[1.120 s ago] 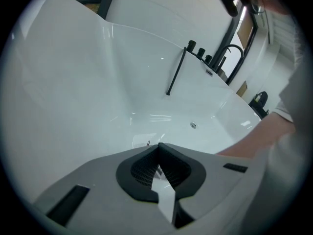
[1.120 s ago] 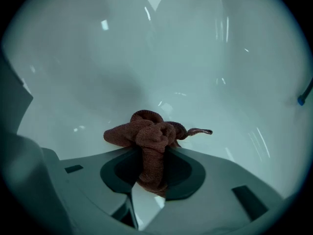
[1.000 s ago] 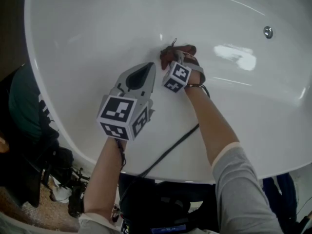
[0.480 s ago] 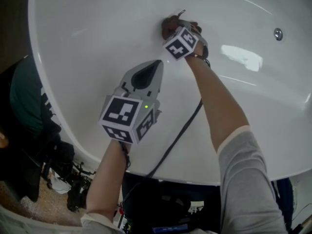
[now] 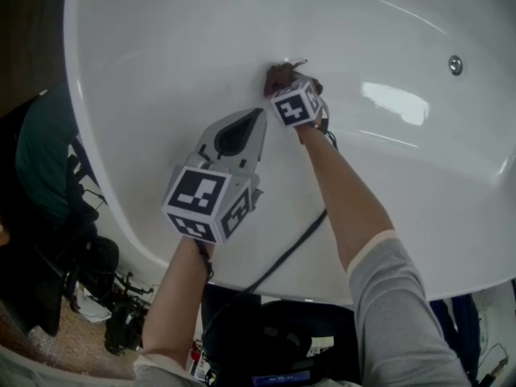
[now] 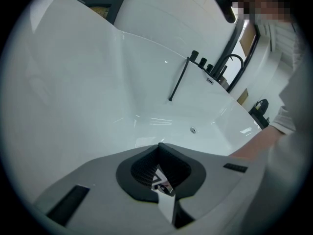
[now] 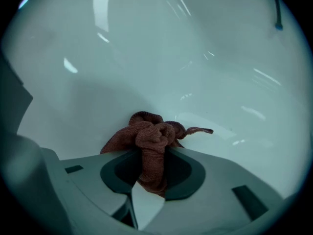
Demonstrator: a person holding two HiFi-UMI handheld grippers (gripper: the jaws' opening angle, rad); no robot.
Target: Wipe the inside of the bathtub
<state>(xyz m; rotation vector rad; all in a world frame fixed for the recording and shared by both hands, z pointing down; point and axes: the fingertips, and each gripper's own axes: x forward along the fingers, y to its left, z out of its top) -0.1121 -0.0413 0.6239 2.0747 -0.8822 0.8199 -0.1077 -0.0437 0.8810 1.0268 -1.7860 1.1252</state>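
The white bathtub (image 5: 161,47) fills the head view below me. A bunched brown cloth (image 5: 279,76) is pressed against the tub's inner wall, and my right gripper (image 5: 284,82) is shut on it. In the right gripper view the brown cloth (image 7: 150,143) is pinched between the jaws, its free end spread on the tub wall (image 7: 146,58). My left gripper (image 5: 260,116) hovers over the tub a little nearer to me, jaws shut with nothing in them. In the left gripper view its closed tip (image 6: 159,146) points along the tub interior (image 6: 73,82).
The drain fitting (image 5: 455,64) sits at the far right of the tub floor. A black hand shower (image 6: 178,79) and black tap fittings (image 6: 201,62) stand on the tub's far rim. A black cable (image 5: 290,244) hangs over the near rim. Dark gear (image 5: 97,272) lies on the floor at left.
My right gripper with the cloth slid up the tub wall and has come back down a little. The left gripper stayed roughly in place.
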